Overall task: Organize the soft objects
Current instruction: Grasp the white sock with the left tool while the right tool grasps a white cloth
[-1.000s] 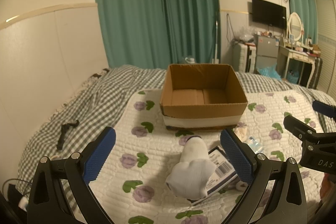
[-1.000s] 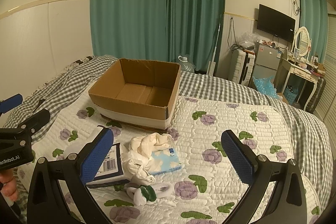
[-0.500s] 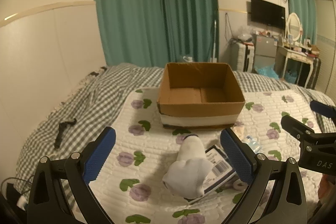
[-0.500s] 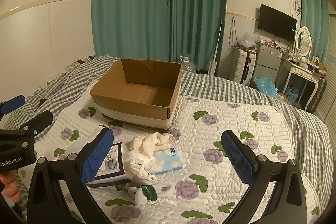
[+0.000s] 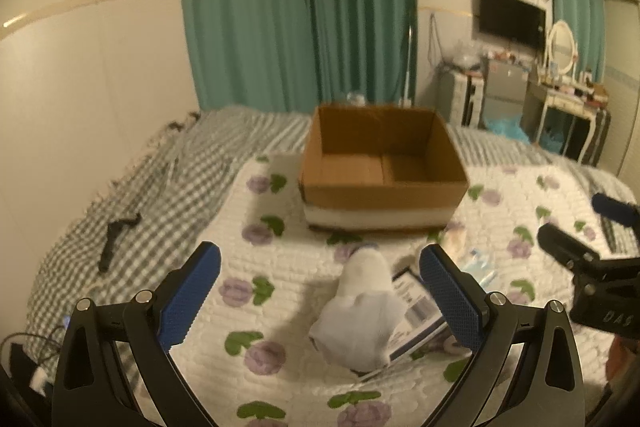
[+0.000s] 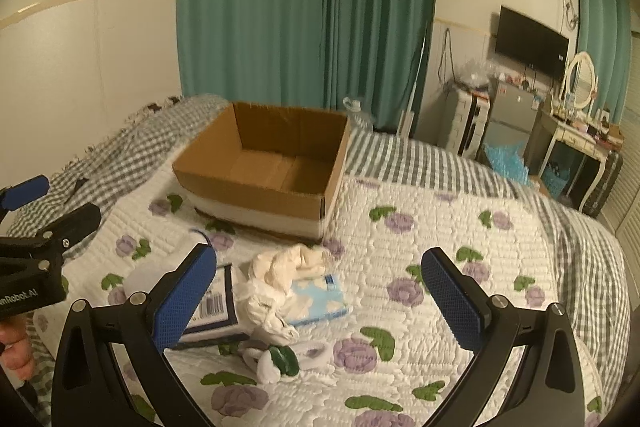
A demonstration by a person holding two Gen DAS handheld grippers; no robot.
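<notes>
A white sock (image 5: 360, 315) lies between the left gripper's (image 5: 320, 291) spread blue fingers, half-covering a barcoded packet (image 6: 212, 307). Ahead — the cardboard box (image 5: 382, 163). The right gripper (image 6: 320, 291), also agape, frames crumpled cream cloth (image 6: 288, 265) — details blurred.

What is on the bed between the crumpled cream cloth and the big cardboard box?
Nothing but bare flowered quilt lies between the cream cloth and the cardboard box, shown in the right wrist view.

Both wrist cams sat low over the quilt (image 5: 280, 291), facing forward; shared cardboard box (image 5: 384, 167) ahead of jaws.
</notes>
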